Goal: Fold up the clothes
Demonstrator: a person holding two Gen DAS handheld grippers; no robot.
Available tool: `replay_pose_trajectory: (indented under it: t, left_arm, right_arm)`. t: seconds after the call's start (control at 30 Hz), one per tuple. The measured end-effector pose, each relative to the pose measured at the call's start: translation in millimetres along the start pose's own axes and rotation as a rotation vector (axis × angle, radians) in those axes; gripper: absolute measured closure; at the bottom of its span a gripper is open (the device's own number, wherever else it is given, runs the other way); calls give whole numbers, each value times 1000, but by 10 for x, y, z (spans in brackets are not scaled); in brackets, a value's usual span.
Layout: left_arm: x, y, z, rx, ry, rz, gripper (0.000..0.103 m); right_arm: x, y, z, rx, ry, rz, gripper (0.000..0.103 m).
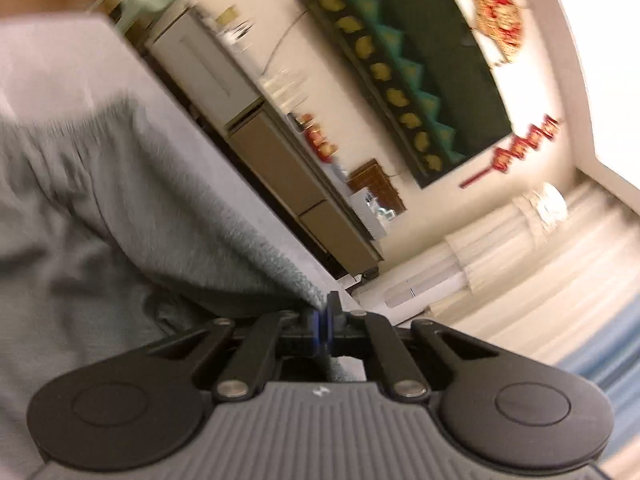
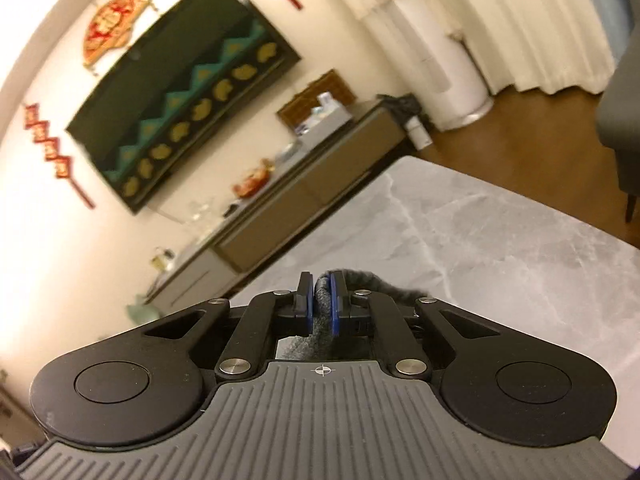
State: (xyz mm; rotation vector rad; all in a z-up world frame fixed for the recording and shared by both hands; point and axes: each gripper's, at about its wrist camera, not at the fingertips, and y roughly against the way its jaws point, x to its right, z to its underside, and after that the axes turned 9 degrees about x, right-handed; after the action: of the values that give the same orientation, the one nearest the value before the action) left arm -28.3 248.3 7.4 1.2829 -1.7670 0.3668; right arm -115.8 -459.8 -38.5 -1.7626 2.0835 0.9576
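Behind your two claws runs a cream wall with a dark framed hanging (image 2: 188,92) of teal zigzags and gold shapes, red ornaments (image 2: 52,152) beside it, a low sideboard (image 2: 304,184) below it and pale curtains (image 2: 500,20) off to one side; both views are tilted, and the left wrist view is blurred. Your worktop (image 2: 500,240) is grey marbled stone with pale veins, and past its far corner you can see wooden floor (image 2: 520,128). Your left claw (image 1: 322,322) is clenched, its blue-edged pads pressed together on an edge of the grey garment (image 1: 120,208); from that pinch the fuzzy fabric stretches away to the left in the left wrist view, gathering into loose folds that fill the lower left of the picture. Whether that part lies on the worktop or hangs above it you cannot tell from the blur. Your right claw (image 2: 323,304) is likewise clamped on the same grey garment (image 2: 360,278): a bunched wad sits squeezed between the blue pads, a short tuft pokes out past the fingertips to the right, and more cloth shows below through the gap in the linkage. A dark chair (image 2: 624,100) stands at the right edge of the right wrist view
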Motion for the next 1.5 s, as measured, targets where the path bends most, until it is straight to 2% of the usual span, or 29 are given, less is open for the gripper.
replay_pose_trajectory:
  t: [0.03, 0.13, 0.2, 0.3, 0.4, 0.47, 0.53, 0.63, 0.67, 0.7, 0.8, 0.9, 0.93, 1.0, 1.03, 1.1, 1.13, 1.17, 1.23, 1.27, 1.33, 1.43, 1.47, 1.5]
  left_arm:
    - [-24, 165, 33, -20, -15, -9, 100]
    - [-260, 379, 373, -140, -43, -110, 100]
    - [-404, 365, 544, -185, -19, -147, 100]
    - [-453, 255, 638, -214, -8, -164, 100]
    - [-323, 256, 566, -169, -22, -121, 100]
    - [-185, 376, 513, -137, -74, -81, 100]
    - [-207, 452, 582, -172, -84, -100, 100]
    - [-470, 316, 693, -256, -25, -183, 100]
    - [-531, 246, 658, -245, 7, -180, 100]
    - [-528, 176, 582, -216, 21, -175, 100]
    - [-330, 55, 234, -112, 13, -139, 100]
    - [-56, 189, -1, -41, -42, -77, 100]
    - [-4, 249, 26, -42, -66, -71, 100]
    - [-52, 321, 241, -86, -93, -87, 100]
    - [-113, 347, 370, -116, -97, -101, 100]
    - [-344, 276, 546, -165, -62, -141, 100]
    - [-447, 211, 608, -185, -38, -158, 100]
    - [-498, 161, 623, -191, -22, -159, 100]
    - [-590, 60, 651, -203, 7, -160, 100]
    - [-576, 18, 648, -207, 3, -157, 99]
    - [-561, -43, 630, -213, -3, -156, 99]
    - [-563, -176, 639, -217, -2, -176, 99]
    - [-572, -214, 645, -219, 0, -183, 99]
    - [-584, -250, 653, -221, 2, -191, 99]
  right_arm:
    - [21, 67, 4, -28, 9, -3, 96]
    - [301, -25, 208, -164, 20, 94, 96]
    - [462, -75, 317, -227, -11, 126, 96]
    - [500, -115, 313, -255, 0, 150, 96]
    - [395, 77, 164, -192, 44, 91, 96]
    - [316, 221, 55, -144, 76, 46, 96]
    - [237, 365, -53, -95, 107, 2, 96]
    - [459, 145, 86, -249, 118, 137, 96]
    - [506, 42, 117, -285, 115, 172, 96]
    - [452, -26, 82, -283, 120, 166, 99]
    - [-26, -122, -308, -175, 140, 41, 101]
    - [-409, -5, -713, -80, 175, -54, 101]
    - [-467, 74, -786, -61, 184, -72, 101]
    - [-417, 272, -723, -70, 219, -54, 100]
    - [-341, 326, -615, -106, 227, -39, 93]
    - [-94, 302, -205, -288, 223, -8, 80]
    - [29, 248, -5, -374, 218, 5, 62]
    - [139, 200, 158, -438, 214, 30, 59]
    - [304, 124, 409, -537, 203, 70, 58]
    - [322, 113, 481, -564, 198, 60, 58]
    - [265, 129, 489, -571, 230, 35, 57]
    - [102, 54, 507, -627, 279, -17, 56]
    - [45, 36, 530, -635, 314, -16, 59]
    - [-9, 19, 554, -638, 351, -10, 66]
